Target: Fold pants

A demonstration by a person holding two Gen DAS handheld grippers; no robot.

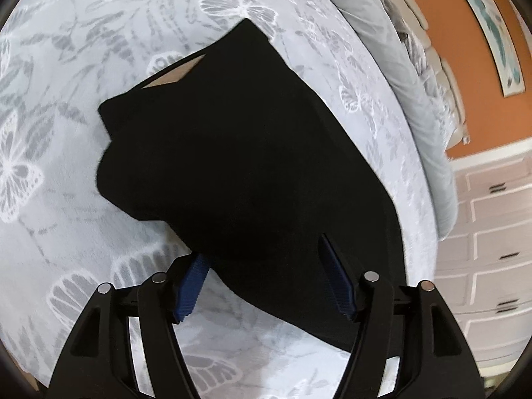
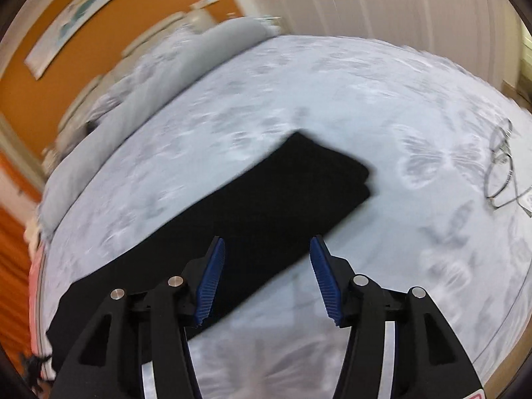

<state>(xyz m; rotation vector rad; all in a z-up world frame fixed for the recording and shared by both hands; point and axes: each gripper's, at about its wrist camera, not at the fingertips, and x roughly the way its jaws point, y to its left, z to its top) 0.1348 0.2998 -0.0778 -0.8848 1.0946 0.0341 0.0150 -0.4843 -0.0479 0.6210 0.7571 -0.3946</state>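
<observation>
Black pants (image 1: 239, 159) lie on a pale bedspread with a butterfly print (image 1: 66, 199). In the left wrist view the wide waist part fills the middle, with a tan label (image 1: 173, 74) showing at its far edge. My left gripper (image 1: 262, 249) is open, its blue pads over the near edge of the pants. In the right wrist view the pants (image 2: 266, 206) lie as a long folded strip running from lower left to the middle. My right gripper (image 2: 266, 242) is open and empty just above the strip's near edge.
Grey pillows (image 1: 415, 93) lie along the bed's far side by an orange wall. A white dresser (image 1: 492, 232) stands beside the bed. A cable coil (image 2: 502, 166) lies on the bedspread at the right. White closet doors (image 2: 382, 0) stand behind the bed.
</observation>
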